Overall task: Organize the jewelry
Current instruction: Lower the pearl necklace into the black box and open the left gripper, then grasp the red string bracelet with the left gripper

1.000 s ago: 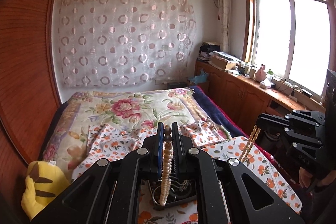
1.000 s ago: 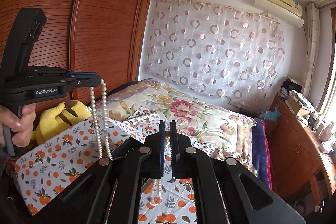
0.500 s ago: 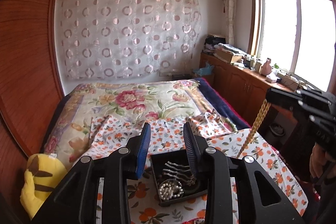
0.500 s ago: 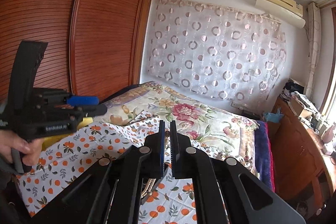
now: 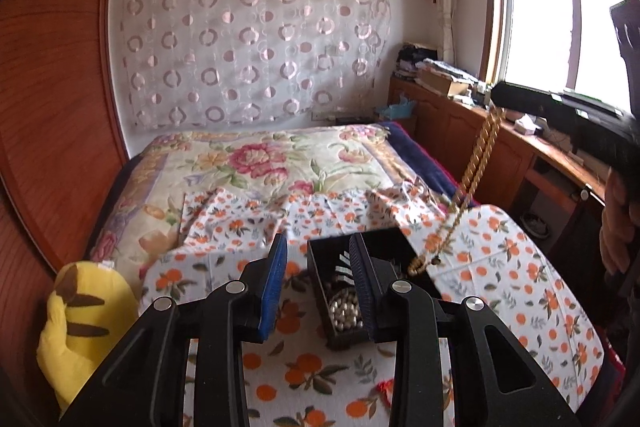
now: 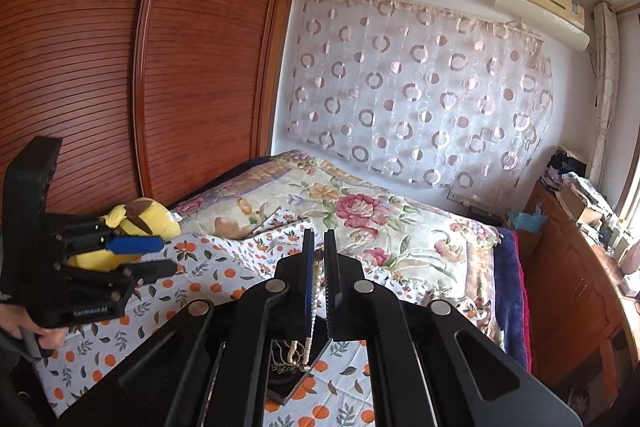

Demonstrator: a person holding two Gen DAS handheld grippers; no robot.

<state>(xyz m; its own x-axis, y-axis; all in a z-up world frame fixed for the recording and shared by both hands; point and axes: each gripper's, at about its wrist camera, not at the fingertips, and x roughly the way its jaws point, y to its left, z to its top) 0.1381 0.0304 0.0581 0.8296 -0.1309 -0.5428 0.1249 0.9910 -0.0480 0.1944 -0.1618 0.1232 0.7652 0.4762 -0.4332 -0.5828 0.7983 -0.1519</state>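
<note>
Pearls (image 5: 346,309) now lie in the black box (image 5: 320,263) on the bed, left gripper (image 5: 318,281) jaws just opened and empty, while right gripper (image 6: 319,281) jaws pinch the bead necklace (image 5: 476,171) above it.

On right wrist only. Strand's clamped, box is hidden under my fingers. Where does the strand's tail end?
Observer: The bead strand hangs from the right gripper down to the right rim of the black box. I cannot tell whether the tip is inside.
Operator: Anything in the box already?
Observer: A pile of silver beads at its near end.
Operator: Left gripper carrying anything?
Observer: No. The left gripper has just been opening its jaws, with nothing between them.
</note>
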